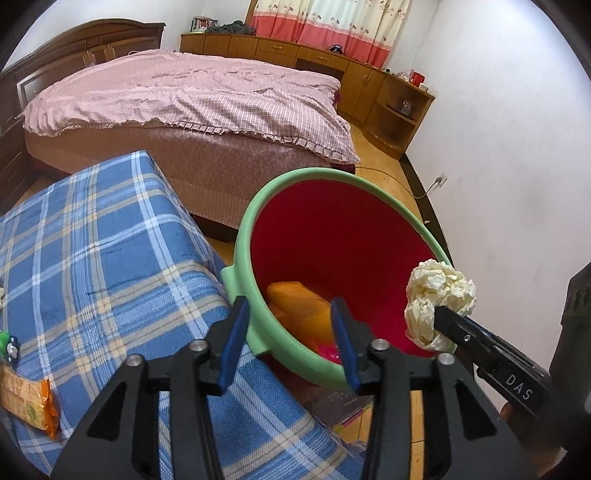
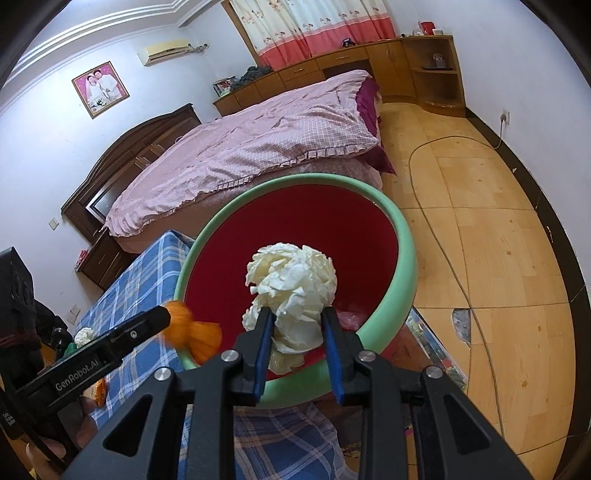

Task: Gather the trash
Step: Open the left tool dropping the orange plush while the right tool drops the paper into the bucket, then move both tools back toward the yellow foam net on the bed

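Gripping a crumpled white paper wad (image 2: 295,273) with the right tongs (image 2: 295,314), blue pads pressed into its lower half. Holding that wad over the red inside of the green-rimmed bin (image 2: 406,258), near the rim at 3 o'clock in the left wrist view. Standing apart with the left tongs (image 1: 290,304), nothing between the blue pads, aimed into the bin over its 7 o'clock rim. Below them, down in the bin, an orange packet (image 1: 303,317); blurred at the tongs' tip in the right wrist view, contact impossible to tell. At 9 o'clock of the bin, just beside it, a bench (image 1: 92,240) under blue plaid cloth, with another orange wrapper (image 1: 29,402) at its near edge. Further off at 12 o'clock, a bed (image 1: 184,92) under a pink cover. Beyond, at 1 o'clock, wooden cabinets (image 1: 295,51) and a pink-banded curtain (image 1: 325,22).
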